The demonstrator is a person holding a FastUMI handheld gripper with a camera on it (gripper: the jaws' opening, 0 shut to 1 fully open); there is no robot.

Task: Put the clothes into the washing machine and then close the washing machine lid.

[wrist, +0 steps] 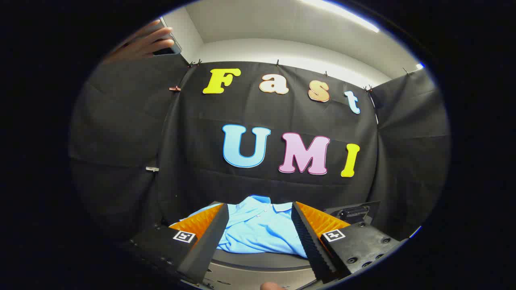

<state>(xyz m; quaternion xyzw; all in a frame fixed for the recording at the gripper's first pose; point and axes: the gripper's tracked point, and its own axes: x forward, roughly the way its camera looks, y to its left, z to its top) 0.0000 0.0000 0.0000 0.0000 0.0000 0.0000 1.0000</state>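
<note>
A light blue polo shirt [258, 227] lies spread out just ahead of my fingers, its collar pointing toward the booth's black wall. It rests over a dark round rim [262, 258] that looks like the washing machine's top. My gripper [258, 209] is open, its two fingers standing wide apart above the shirt's left and right sides. Nothing is pressed between them. The machine's lid cannot be made out.
A dark panel with a handle-like part [352, 211] sits beyond the right finger. A person's hand [147, 42] holds a dark phone-like object high up on the left. Black cloth walls close the booth on three sides.
</note>
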